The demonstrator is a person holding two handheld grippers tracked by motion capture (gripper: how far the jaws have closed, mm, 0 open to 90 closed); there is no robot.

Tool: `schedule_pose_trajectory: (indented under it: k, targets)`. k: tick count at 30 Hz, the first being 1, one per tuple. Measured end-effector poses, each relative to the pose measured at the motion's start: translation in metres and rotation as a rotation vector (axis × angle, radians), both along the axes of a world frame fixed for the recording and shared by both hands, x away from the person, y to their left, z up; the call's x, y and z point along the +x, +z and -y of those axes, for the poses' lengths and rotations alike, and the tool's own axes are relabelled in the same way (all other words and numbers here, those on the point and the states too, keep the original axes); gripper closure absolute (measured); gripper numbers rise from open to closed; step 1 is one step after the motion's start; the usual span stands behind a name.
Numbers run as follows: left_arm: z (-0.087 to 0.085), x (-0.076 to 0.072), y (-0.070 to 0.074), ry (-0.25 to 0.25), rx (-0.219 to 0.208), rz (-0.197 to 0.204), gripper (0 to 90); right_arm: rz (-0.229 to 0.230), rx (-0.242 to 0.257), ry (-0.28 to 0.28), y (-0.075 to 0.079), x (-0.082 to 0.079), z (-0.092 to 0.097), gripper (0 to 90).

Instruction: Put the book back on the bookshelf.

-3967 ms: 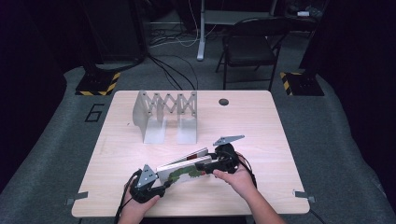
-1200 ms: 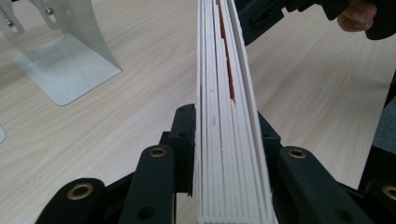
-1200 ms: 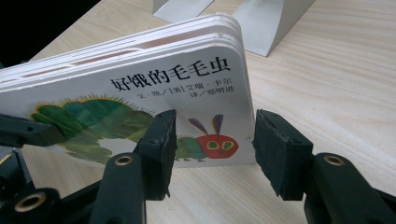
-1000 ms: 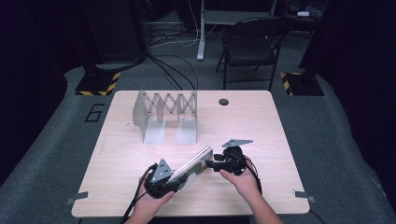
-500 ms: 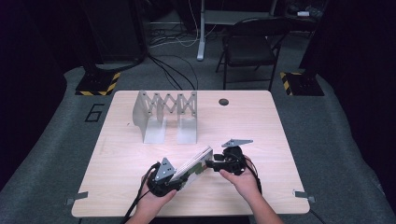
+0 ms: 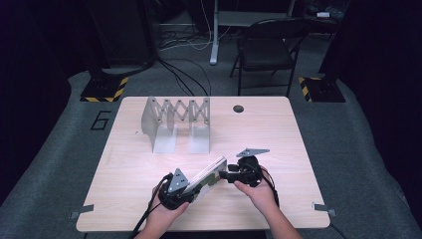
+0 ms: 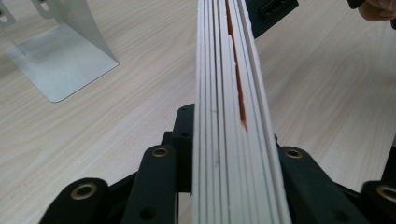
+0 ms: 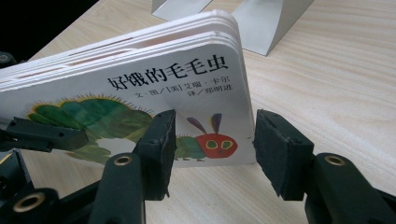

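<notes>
Two claws grip one book.

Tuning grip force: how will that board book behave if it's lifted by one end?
Probably stiff: the board book juts straight out from the left gripper with no visible sag, and its pages are thick card. It is likely heavy for its size, so it may pivot in an end grip. The glossy-looking cover could slip.
</notes>
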State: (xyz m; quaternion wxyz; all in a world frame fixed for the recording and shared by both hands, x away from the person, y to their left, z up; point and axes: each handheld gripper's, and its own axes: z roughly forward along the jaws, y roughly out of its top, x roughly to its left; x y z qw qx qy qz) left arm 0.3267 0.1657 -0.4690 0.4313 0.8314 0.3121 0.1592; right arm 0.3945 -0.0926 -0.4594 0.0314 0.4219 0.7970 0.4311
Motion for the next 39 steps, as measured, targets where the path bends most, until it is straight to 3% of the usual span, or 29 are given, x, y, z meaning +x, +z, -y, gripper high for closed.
schedule_pose_trajectory:
  k: [15, 17, 39]
  targets:
    - [0.001, 0.0, 0.002, -0.024, 0.025, 0.004, 75.7, 0.002, 0.005, -0.005, 0.001, 0.0, 0.002, 48.5]
    - [0.002, 0.0, 0.001, -0.014, 0.003, 0.002, 75.7, 0.01, 0.005, -0.002, 0.001, 0.0, 0.004, 48.5]
    - [-0.009, 0.004, 0.012, 0.023, -0.02, 0.031, 75.8, 0.005, 0.021, -0.038, 0.002, 0.0, 0.013, 48.2]
